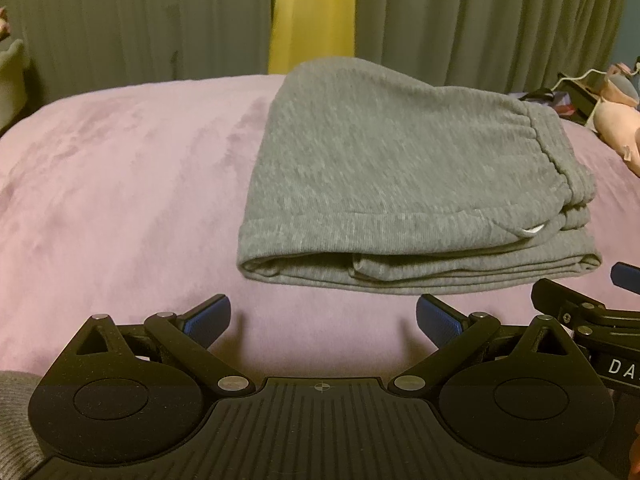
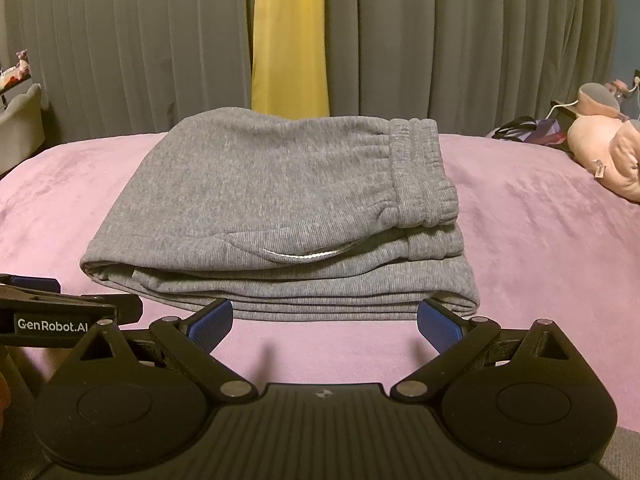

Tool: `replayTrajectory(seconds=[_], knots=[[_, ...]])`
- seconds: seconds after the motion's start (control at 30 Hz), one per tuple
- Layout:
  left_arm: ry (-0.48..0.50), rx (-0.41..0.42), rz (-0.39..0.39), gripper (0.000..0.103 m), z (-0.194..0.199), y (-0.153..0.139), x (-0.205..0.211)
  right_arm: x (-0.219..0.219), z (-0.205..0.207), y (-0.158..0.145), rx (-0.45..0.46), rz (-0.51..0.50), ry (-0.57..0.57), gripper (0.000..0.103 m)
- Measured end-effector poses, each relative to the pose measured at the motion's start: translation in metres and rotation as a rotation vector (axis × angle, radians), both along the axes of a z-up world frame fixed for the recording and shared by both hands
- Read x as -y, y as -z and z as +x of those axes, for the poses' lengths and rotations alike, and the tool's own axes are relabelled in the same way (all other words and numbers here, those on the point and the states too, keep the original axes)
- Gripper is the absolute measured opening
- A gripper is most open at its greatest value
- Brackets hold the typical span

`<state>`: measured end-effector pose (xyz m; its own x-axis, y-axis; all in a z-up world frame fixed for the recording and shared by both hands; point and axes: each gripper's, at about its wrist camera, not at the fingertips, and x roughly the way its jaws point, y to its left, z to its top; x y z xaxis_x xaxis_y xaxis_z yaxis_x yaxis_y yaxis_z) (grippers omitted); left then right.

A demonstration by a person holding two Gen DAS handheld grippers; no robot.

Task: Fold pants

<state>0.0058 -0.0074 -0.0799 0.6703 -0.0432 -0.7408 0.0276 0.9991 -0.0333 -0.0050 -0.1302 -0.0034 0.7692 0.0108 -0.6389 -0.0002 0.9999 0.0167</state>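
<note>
Grey sweatpants (image 1: 384,184) lie folded in a compact stack on the pink blanket (image 1: 120,184), waistband at the right. They also show in the right wrist view (image 2: 276,208), with a white drawstring peeking from the fold. My left gripper (image 1: 324,320) is open and empty, just short of the stack's near edge, to its left. My right gripper (image 2: 325,320) is open and empty, its blue fingertips (image 2: 438,326) close to the stack's near edge without holding it. Each gripper shows at the edge of the other's view.
Grey curtains (image 2: 440,40) with a yellow strip (image 2: 290,40) hang behind the bed. A pink plush toy (image 2: 608,152) and dark clutter (image 2: 520,130) lie at the far right. A pale chair (image 2: 20,128) stands at the left.
</note>
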Motion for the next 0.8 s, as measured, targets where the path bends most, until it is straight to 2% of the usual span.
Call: replayTrajectory(seconds=[0.8], knots=[[0.015,-0.008,0.008,0.103,0.0008,0.0016,0.0023,-0.0016,-0.0007,0.0021,-0.002,-0.002,0.003,0.099]])
